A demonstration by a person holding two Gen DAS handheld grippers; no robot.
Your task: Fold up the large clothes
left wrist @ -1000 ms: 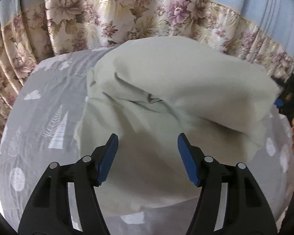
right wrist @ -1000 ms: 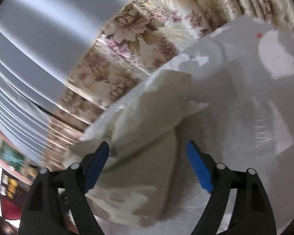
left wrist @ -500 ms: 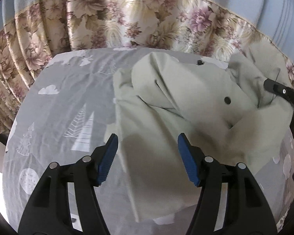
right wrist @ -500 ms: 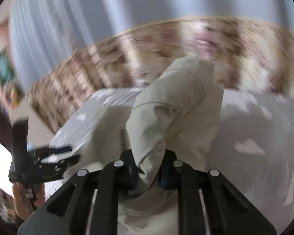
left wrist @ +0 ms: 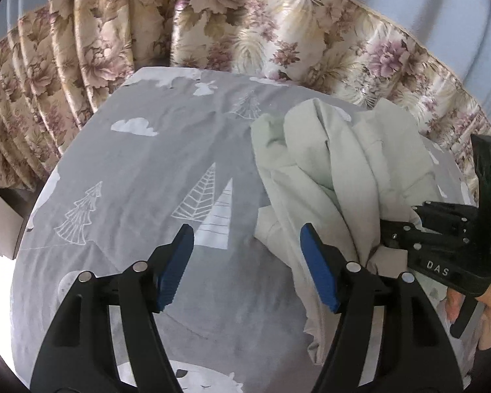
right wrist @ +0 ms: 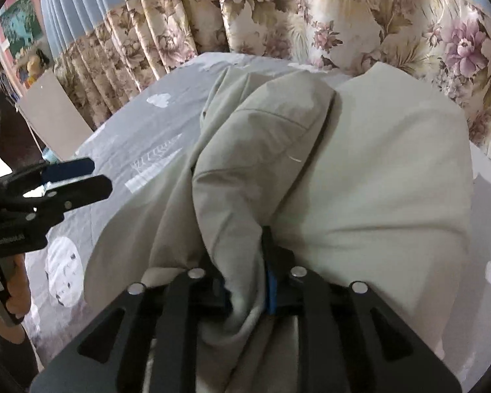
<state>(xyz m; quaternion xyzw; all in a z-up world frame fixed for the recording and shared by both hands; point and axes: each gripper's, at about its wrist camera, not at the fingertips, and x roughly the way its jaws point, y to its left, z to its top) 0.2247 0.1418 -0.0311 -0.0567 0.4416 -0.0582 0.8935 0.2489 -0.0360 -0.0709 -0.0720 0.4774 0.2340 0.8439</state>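
- The pale green garment (left wrist: 340,177) is seen bunched in the right half of the left wrist view, on a grey bedsheet (left wrist: 167,177) printed with white trees and clouds.
- In the right wrist view the garment (right wrist: 311,170) fills the centre and right of the frame, heaped in thick folds.
- The right gripper (right wrist: 245,286) is clenched on a gathered fold of the garment at lower centre; its blue pads are nearly hidden by cloth.
- The same gripper (left wrist: 389,232) is seen at the right edge of the left wrist view, its tips buried in the fabric.
- The left gripper (left wrist: 245,262) is spread wide over bare sheet at lower centre, with nothing between its fingers; its right pad lies just beside the garment's left edge.
- Open sheet is shown across the left and centre of the left wrist view.
- A floral curtain (left wrist: 245,26) closes the far edge of the sheet along the top of both frames.
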